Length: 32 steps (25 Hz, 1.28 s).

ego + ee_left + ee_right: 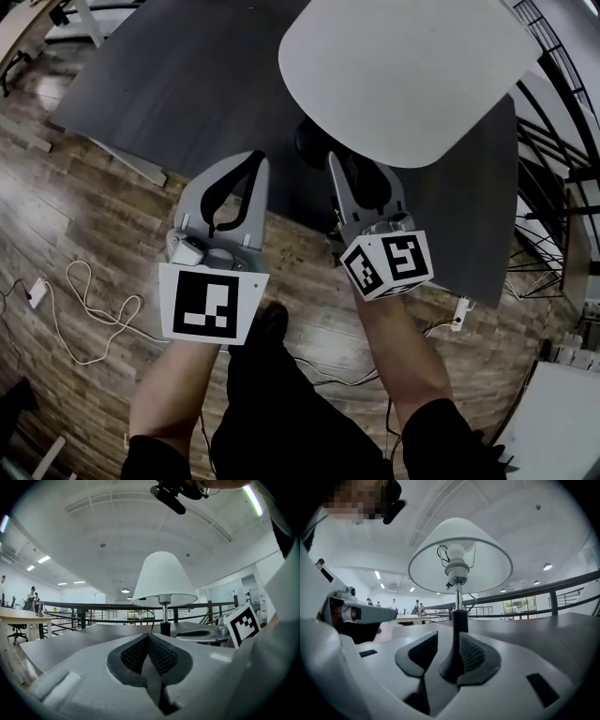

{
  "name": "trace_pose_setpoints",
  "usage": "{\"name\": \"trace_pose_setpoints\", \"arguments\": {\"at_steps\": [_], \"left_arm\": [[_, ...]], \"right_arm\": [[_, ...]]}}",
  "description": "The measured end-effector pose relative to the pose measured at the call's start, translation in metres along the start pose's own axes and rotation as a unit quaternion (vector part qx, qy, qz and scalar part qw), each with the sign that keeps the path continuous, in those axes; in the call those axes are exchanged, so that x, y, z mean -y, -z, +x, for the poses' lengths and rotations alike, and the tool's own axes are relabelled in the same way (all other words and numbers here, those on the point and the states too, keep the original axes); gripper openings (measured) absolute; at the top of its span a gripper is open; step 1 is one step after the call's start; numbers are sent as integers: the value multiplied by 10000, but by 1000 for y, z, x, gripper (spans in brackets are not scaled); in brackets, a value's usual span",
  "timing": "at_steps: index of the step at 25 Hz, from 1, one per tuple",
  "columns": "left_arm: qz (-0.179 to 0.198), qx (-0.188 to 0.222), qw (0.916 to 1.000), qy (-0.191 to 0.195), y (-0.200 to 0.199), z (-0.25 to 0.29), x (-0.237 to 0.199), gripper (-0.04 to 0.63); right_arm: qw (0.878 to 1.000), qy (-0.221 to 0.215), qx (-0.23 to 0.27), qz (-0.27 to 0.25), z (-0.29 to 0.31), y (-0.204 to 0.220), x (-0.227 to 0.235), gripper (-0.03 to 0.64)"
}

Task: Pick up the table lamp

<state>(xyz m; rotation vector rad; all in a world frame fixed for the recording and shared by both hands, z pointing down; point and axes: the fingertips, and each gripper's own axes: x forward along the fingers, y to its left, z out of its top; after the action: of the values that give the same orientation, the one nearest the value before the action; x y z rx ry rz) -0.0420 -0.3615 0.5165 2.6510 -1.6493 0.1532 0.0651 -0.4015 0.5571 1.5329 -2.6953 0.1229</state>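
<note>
Counting first: one table lamp (403, 75), one desk (187, 84), two grippers, two bare forearms.

We note the lamp standing upright on the dark grey desk, close to its near edge and toward the right. From the head view its white shade (441, 37) hides most of the stem. Only the black base (314, 141) shows at the shade's left rim.

We hold the left gripper (149, 641) level at the desk's near edge, just left of the lamp. Its fingers (161, 656) are pressed together with nothing between them. The lamp is ahead of them, well clear.

The right gripper (449, 648) is also level and reaches in under the shade. Its fingers (473, 653) are spread, and the lamp's black stem (459, 620) rises between them. The left pad stands clear of the stem and the right pad sits just beside it, so there is no pinch.

Both forearms run straight from the near side, roughly parallel, with the marker cubes facing up.

On the wooden floor (84, 225) to the left we count one looping white cable (84, 309). One power strip (459, 314) lies to the right.
</note>
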Motion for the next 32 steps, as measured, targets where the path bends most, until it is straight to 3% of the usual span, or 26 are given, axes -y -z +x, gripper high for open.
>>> {"name": "trace_pose_setpoints", "arguments": {"at_steps": [5,11,28,32], "left_arm": [[-15,4,10000,-70,3,7,-5,5],[-22,7,9999,-143,0,10,-10,5],[-42,-105,9993,-344,1,21,-29,5],[-75,-93,9992,-369,2,18,-36,5]], "right_arm": [[9994,307,-112,-97,17,5,15,195],[9994,306,-15,-145,34,-11,13,233],[9993,347,-65,-75,64,-2,24,235],[9991,416,-18,-61,69,-2,23,198]]}}
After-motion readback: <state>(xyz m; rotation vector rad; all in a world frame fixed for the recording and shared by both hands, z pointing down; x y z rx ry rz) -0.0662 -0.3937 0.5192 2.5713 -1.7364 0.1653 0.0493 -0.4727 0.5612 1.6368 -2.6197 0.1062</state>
